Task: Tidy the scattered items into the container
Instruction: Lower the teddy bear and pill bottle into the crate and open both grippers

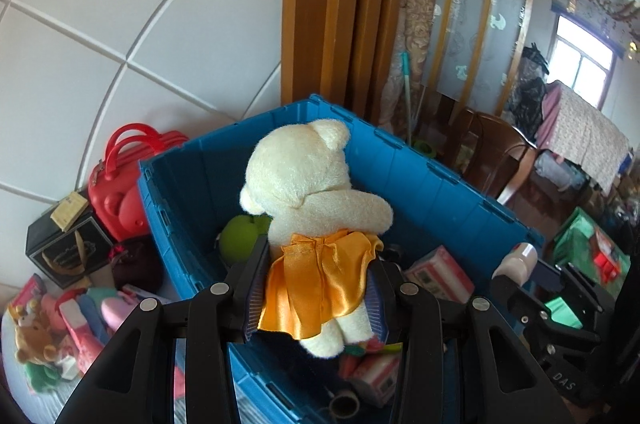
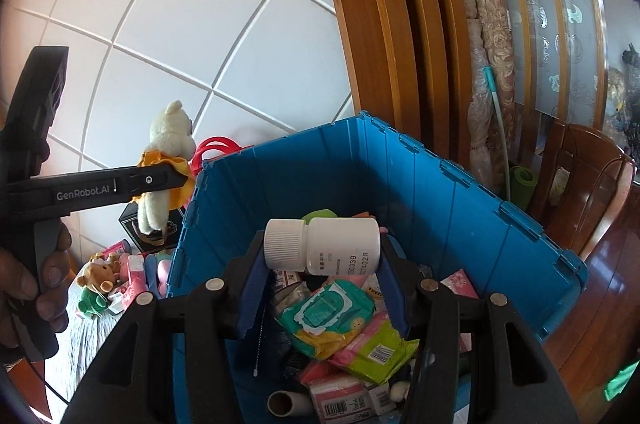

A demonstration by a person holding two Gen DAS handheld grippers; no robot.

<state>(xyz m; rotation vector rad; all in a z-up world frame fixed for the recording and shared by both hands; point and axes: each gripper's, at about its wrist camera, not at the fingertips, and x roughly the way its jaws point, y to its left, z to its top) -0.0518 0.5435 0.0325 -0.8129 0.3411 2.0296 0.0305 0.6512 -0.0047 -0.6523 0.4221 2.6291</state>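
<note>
Holding, over the blue plastic crate (image 2: pixel 460 207) at frame centre: right hand-held gripper (image 2: pixel 322 264) clamps a white plastic pill bottle (image 2: pixel 324 244), long axis crosswise, directly above the contents. Left hand-held gripper (image 1: pixel 316 288) pinches our cream plush bear in orange skirt (image 1: pixel 308 191).

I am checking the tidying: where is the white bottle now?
The white bottle lies sideways in the right gripper, above the blue crate.

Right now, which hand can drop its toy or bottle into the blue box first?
Right. Its tool holds the bottle over the box; the left tool's bear looks outside it.
</note>
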